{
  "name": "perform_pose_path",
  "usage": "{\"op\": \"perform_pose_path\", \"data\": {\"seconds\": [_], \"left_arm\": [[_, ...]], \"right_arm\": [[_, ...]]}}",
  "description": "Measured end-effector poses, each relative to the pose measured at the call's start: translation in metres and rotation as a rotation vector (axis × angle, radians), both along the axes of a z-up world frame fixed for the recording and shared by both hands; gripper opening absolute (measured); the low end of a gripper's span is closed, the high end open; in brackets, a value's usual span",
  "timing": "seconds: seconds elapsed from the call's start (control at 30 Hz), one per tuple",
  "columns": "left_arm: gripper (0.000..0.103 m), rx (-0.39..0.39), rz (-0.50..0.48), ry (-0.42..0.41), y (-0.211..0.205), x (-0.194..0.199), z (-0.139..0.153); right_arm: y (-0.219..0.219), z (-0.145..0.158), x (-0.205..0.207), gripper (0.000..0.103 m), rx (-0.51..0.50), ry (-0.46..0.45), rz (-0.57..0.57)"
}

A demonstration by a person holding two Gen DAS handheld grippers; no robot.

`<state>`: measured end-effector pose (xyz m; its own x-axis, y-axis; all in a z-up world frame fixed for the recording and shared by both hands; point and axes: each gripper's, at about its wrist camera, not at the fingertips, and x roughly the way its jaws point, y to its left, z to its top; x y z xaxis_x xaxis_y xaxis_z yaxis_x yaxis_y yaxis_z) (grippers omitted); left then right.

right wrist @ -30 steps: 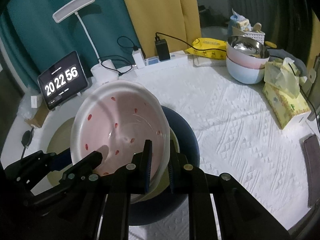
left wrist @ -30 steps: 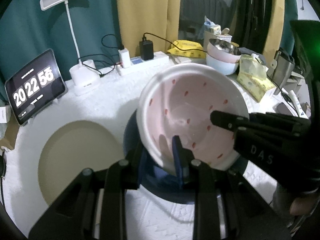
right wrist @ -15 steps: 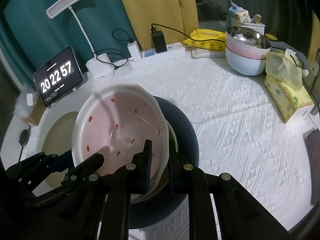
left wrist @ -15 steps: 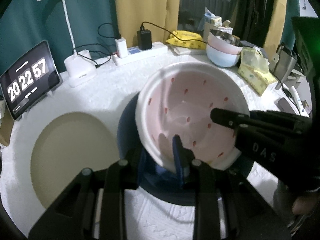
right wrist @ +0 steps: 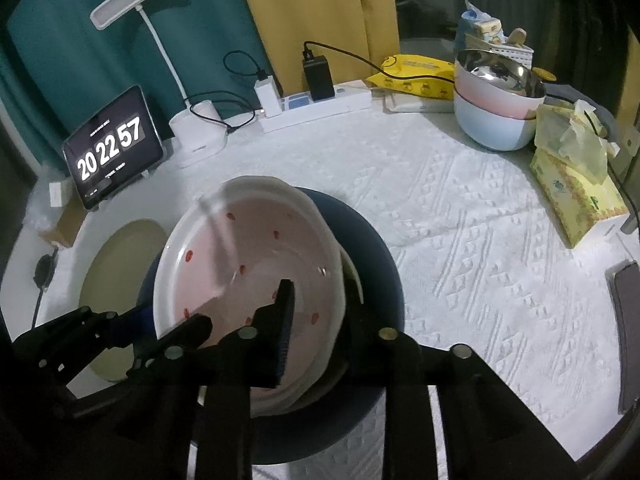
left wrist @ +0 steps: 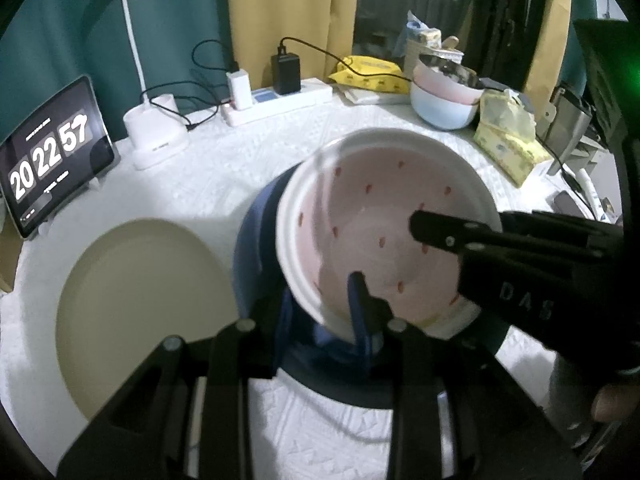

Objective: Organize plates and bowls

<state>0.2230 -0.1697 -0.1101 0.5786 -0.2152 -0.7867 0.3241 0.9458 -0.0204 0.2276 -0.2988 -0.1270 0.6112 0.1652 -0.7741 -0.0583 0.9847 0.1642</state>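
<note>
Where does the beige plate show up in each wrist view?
Left wrist: beige plate lies at lower left on the table, left of the blue plate.
Right wrist: beige plate lies at far left, partly hidden behind the pink bowl and the left tongs.
Shared landmark: the clock tablet stands behind it.

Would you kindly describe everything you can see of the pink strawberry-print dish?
The pink dish is round and shallow, glossy like ceramic or melamine, with a white rim and small red strawberry marks inside. It sits tilted on the dark blue plate, apparently with another pale dish edge beneath. The left gripper and right gripper each straddle its near rim, jaws opening, so it is being let go. It looks empty.
</note>
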Motion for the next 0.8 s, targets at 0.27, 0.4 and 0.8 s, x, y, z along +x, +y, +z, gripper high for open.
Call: {"op": "perform_pose_path", "data": {"seconds": [0.27, 0.4, 0.8], "left_arm": [[0.031, -0.013, 0.012, -0.023, 0.008, -0.003, 0.006], [0.032, -0.018, 0.007, -0.032, 0.008, -0.005, 0.009], [0.032, -0.017, 0.007, -0.05, 0.01, -0.01, 0.014]], "right_arm": [[0.006, 0.005, -0.002, 0.043, 0.018, -0.005, 0.012], [0.011, 0.008, -0.003, 0.052, 0.002, -0.017, 0.022], [0.01, 0.025, -0.012, 0.065, -0.018, -0.075, 0.001]]}}
